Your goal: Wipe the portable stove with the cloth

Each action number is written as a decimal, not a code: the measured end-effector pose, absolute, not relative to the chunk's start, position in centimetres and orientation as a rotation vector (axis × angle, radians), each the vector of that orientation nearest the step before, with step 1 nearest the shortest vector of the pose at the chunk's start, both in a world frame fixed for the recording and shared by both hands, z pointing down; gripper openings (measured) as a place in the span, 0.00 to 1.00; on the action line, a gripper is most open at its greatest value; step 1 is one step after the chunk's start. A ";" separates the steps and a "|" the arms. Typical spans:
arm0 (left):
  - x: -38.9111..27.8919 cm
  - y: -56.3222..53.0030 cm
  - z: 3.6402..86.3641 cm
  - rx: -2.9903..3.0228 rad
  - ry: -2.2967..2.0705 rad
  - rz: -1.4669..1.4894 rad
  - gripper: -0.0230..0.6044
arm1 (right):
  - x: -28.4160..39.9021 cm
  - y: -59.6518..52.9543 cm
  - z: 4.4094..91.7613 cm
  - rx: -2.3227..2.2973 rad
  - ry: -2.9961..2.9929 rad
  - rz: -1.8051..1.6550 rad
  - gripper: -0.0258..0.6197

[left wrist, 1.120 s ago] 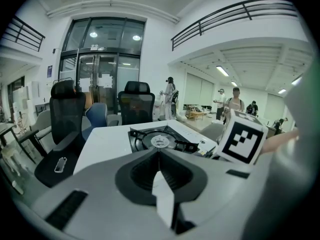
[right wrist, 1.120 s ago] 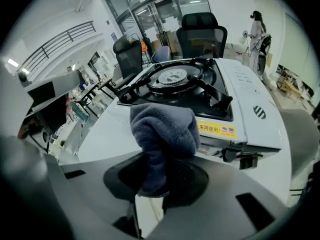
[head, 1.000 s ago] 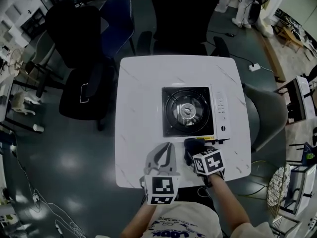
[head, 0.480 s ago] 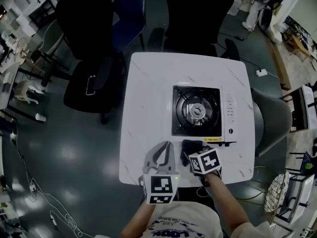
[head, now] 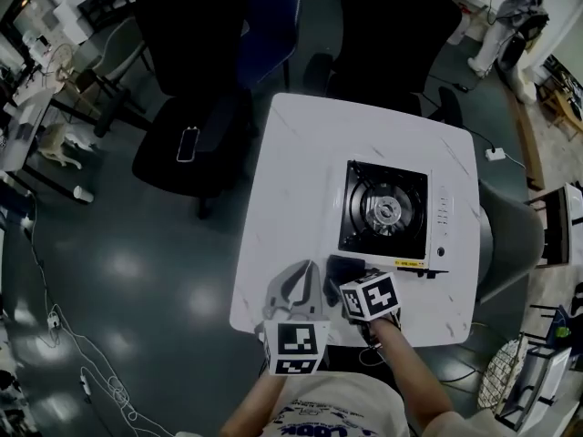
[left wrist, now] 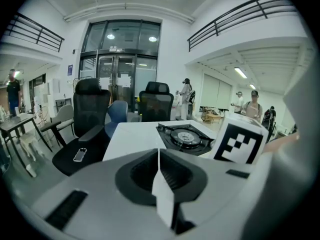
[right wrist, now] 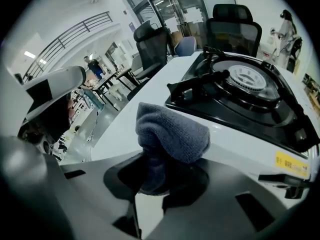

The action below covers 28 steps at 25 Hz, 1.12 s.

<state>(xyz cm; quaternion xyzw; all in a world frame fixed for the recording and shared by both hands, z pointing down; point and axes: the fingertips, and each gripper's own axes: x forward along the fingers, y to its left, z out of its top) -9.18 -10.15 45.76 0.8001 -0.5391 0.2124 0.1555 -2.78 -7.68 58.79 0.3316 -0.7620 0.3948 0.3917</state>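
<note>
**Grey cloth pinched in the right gripper, next to the stove**

Grey and fuzzy, the cloth (right wrist: 172,134) sticks up out of the right gripper (right wrist: 155,181). The two jaws are closed tight on its lower part, and its top flops over to the right in a soft lump. From the head view, the cloth (head: 342,269) is a dark patch just beside the near left corner of the stove (head: 387,209). The right gripper (head: 351,280) is right behind it, over the near part of the white table (head: 301,180). I cannot tell if the cloth touches the stove or the table.

The stove sits on the right half of the table. It has a black top with a round silver burner (head: 386,211) in the middle. A white strip with the knob runs down its right side. A yellow label (head: 408,263) is on its near edge. In the right gripper view the stove (right wrist: 240,89) is just past the cloth, to the right.

The left gripper (head: 303,279) is on the left of the right one, near the table's near edge. Its jaws are pressed together with nothing between them — the left gripper view shows this, where the left gripper (left wrist: 160,169) points over the table toward the stove (left wrist: 185,136).

Black chairs (head: 196,89) stand at the far side of the table.
</note>
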 end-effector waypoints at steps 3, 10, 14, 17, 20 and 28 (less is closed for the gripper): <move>-10.3 -10.0 45.7 2.272 -1.571 0.600 0.07 | -4.1 -7.8 58.6 0.820 -1.948 0.992 0.19; -12.8 -9.3 45.4 2.232 -1.622 0.591 0.07 | -7.5 -8.0 57.6 0.763 -1.994 0.959 0.19; -14.1 -9.2 45.0 2.222 -1.649 0.579 0.07 | -10.0 -8.3 56.0 0.746 -2.051 0.932 0.19; -15.2 -9.2 44.5 2.212 -1.676 0.561 0.07 | -11.6 -8.5 54.3 0.745 -2.105 0.906 0.19; -16.3 -9.1 44.2 2.197 -1.699 0.549 0.07 | -12.1 -8.6 52.6 0.781 -2.148 0.882 0.19; -18.2 -9.6 43.0 2.192 -1.746 0.508 0.07 | -11.7 -8.7 48.3 0.958 -2.270 0.853 0.19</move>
